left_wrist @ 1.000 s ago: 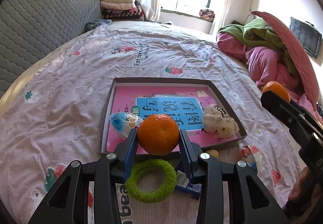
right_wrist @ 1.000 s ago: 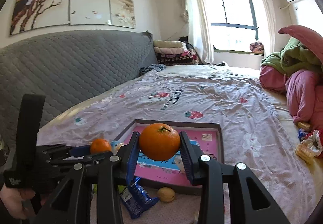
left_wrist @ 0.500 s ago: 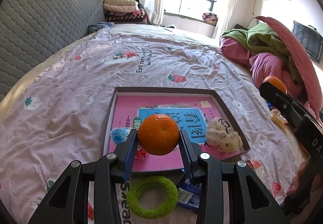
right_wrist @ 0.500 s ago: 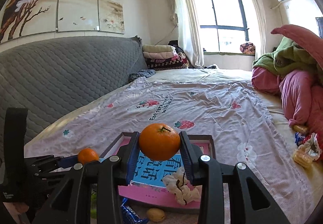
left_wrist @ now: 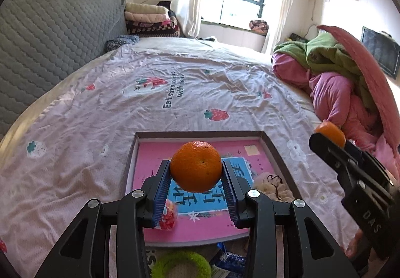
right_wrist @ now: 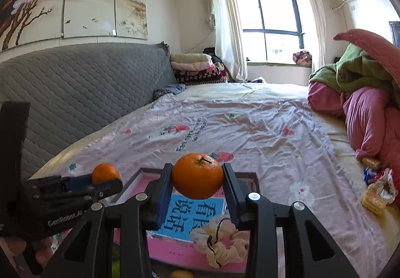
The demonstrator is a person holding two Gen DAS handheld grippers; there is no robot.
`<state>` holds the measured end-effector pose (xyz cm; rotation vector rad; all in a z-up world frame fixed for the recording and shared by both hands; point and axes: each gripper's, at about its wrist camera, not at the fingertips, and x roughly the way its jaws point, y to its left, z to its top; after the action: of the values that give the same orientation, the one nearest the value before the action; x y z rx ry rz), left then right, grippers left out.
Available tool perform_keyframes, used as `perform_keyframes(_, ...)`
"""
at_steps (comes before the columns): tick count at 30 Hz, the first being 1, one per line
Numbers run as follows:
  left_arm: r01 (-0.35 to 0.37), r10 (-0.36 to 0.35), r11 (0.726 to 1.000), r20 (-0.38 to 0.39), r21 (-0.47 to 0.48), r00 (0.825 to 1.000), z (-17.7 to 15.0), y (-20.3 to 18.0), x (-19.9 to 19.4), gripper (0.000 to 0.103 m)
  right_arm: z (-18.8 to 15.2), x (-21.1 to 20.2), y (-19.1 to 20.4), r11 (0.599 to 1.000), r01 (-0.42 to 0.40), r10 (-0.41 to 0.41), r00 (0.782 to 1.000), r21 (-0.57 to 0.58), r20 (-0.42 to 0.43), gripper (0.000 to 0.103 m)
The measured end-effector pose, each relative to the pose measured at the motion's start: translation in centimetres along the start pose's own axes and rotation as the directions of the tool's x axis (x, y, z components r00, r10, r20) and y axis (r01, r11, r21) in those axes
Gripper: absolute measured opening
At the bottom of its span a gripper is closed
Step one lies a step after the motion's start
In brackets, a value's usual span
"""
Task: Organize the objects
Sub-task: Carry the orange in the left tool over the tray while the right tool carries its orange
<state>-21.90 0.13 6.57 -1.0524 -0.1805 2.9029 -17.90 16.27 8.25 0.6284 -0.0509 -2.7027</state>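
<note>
Left gripper (left_wrist: 196,173): jaws pinching an orange (left_wrist: 196,166), blue ribbed pads pressed on both its sides. It hangs over the near half of the tray (left_wrist: 275,150), clear of the tray floor.

Right gripper (right_wrist: 197,179): jaws clamped on a second orange (right_wrist: 197,175), stem side up, also over the tray. In the left wrist view this gripper shows at the right edge, with only a sliver of its orange visible past the black body.

Tray: shallow dark-rimmed box lying on the bedsheet (left_wrist: 100,127), roughly mid-bed toward the near end. A pink book (left_wrist: 150,160) with a blue title panel covers the tray floor.

On the book:
- cream scrunchie (right_wrist: 220,240) at near right
- small wrapped item (left_wrist: 168,215) at near left, partly behind the left finger (probably a candy, view too blocked to be sure)

Off the tray, on the sheet at its near edge:
- green fuzzy ring (left_wrist: 181,265)
- blue packet (left_wrist: 230,260) right of the ring
- small yellowish round thing (right_wrist: 181,274), cut off by the frame

Far right of the bed: pile of pink and green bedding (left_wrist: 337,77), with a few snack wrappers (right_wrist: 375,188) on the sheet near it. Grey quilted headboard (left_wrist: 50,40) along the left.
</note>
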Motion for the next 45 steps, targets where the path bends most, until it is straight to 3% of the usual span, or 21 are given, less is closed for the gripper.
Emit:
perform_keyframes(20, 0.012, -0.001, 0.998, -0.167, 0.065, 0.986, -4.2, -1.4, 5.0, 0.042, -3.6, 1.9, 0.1, 0.999, -0.015, 0.007, 0.982, -0.043, -0.186, 0.039)
perform_keyframes(45, 0.034, -0.004, 0.993, -0.256, 0.112, 0.967, -6.7, -1.7, 7.0, 0.042, -7.5, 5.7, -0.1, 0.998, -0.038, 0.018, 0.914, -0.041, -0.406, 0.039)
